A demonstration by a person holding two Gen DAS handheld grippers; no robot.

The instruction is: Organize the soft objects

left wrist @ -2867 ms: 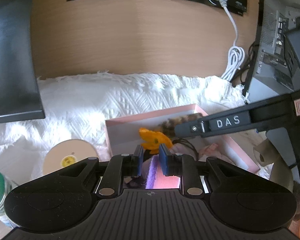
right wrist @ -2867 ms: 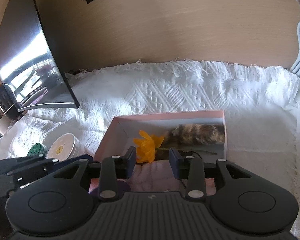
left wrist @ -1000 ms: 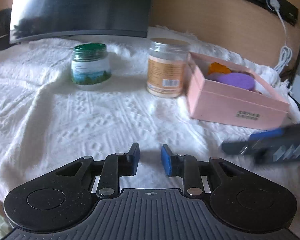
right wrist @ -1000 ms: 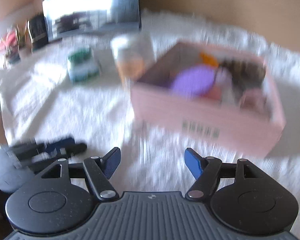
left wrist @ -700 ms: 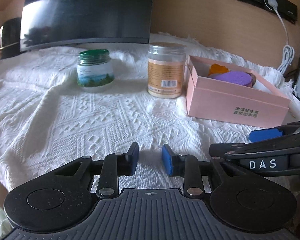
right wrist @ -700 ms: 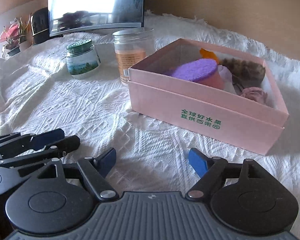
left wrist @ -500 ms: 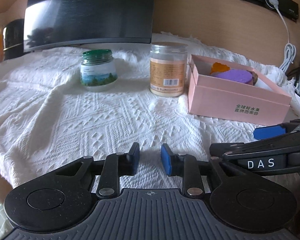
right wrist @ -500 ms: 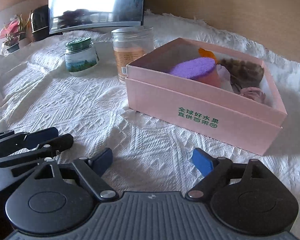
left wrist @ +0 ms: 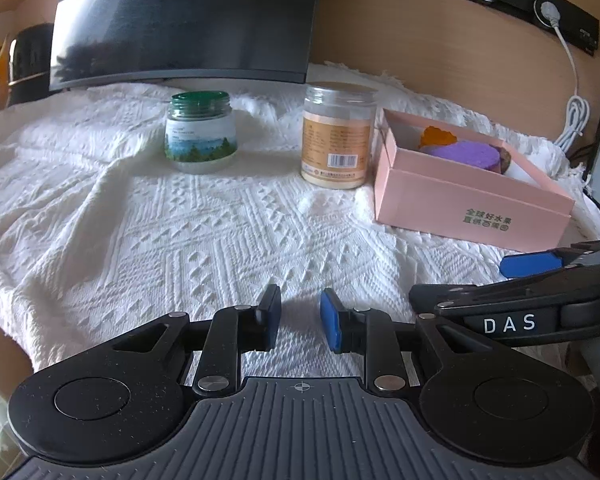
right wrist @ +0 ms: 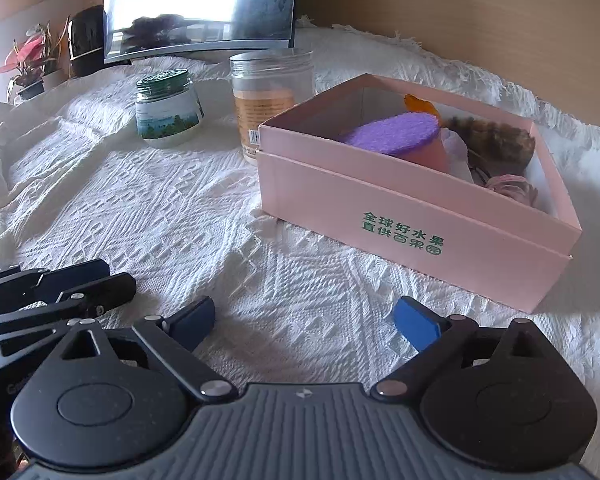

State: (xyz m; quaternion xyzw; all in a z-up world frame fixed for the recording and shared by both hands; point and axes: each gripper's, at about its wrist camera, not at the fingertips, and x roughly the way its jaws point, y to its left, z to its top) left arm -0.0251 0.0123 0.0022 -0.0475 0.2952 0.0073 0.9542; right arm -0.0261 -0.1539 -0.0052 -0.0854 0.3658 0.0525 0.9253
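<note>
2 grippers empty: left gripper (left wrist: pixel 300 316) narrowly parted, right gripper (right wrist: pixel 304 320) just spread wide; rectangular pink cardboard box (right wrist: pixel 420 216) nearby.

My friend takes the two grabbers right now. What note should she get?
Left tongs: open a little, nothing between them.
Right tongs: just opened wide, nothing between them.
Both are low over the white cloth, short of the pink box.
Done: the purple sponge, orange piece, furry brown piece and pink scrunchie lie in the box.
Left: no loose soft things in view; only two jars stand beside the box.
</note>
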